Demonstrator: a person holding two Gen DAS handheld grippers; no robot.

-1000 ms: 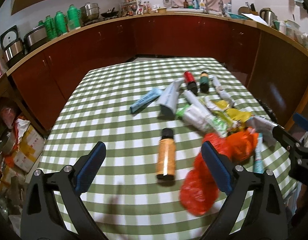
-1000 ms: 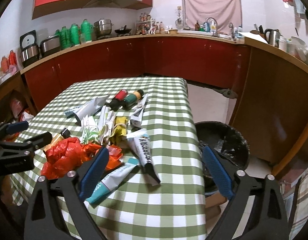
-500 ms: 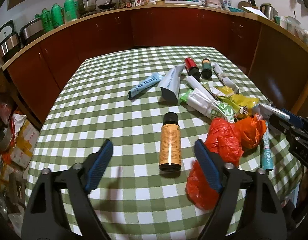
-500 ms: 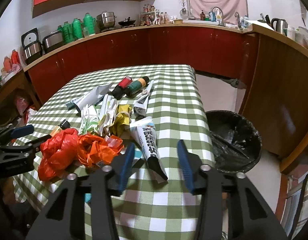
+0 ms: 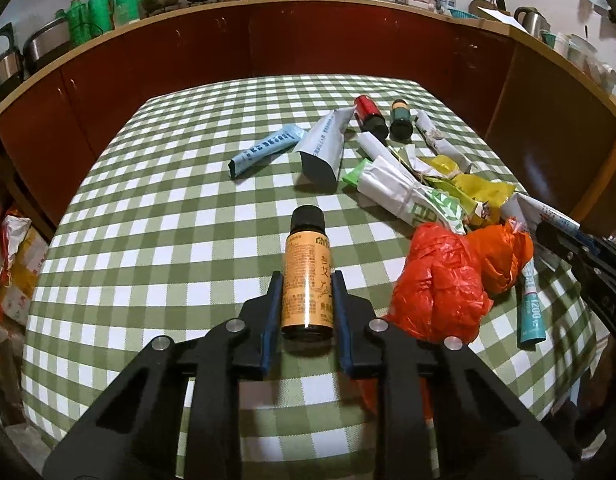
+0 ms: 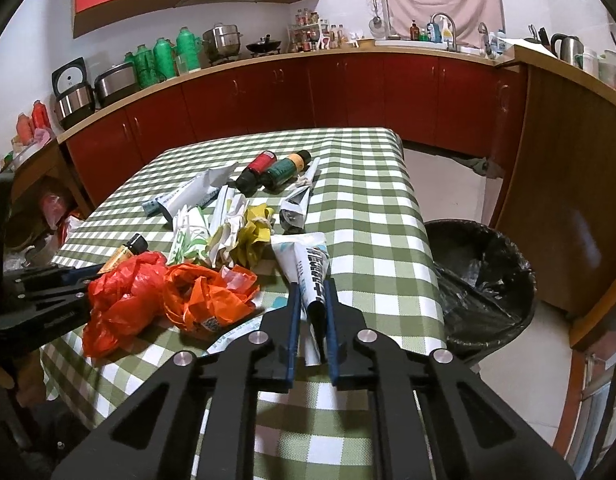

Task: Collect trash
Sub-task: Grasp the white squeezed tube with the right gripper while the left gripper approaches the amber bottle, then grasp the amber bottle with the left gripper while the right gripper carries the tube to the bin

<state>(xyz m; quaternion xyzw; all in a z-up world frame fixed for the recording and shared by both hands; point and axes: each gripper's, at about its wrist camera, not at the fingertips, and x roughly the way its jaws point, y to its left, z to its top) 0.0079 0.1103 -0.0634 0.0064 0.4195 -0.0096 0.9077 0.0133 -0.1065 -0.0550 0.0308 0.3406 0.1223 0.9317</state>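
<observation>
My left tongs (image 5: pixel 307 304) pinch the orange bottle (image 5: pixel 306 280), its long axis pointing straight ahead on the surface (image 5: pixel 167 240). My right tongs (image 6: pixel 311 312) pinch the white tube (image 6: pixel 310 276); the bin (image 6: pixel 480 280) lies to their right, nearer this hand.

My left fingers pinch an orange-labelled, black-capped bottle (image 5: pixel 306 276) lying flat, cap pointing away; my right fingers pinch a white printed tube (image 6: pixel 310 272) near the table's right edge.
</observation>
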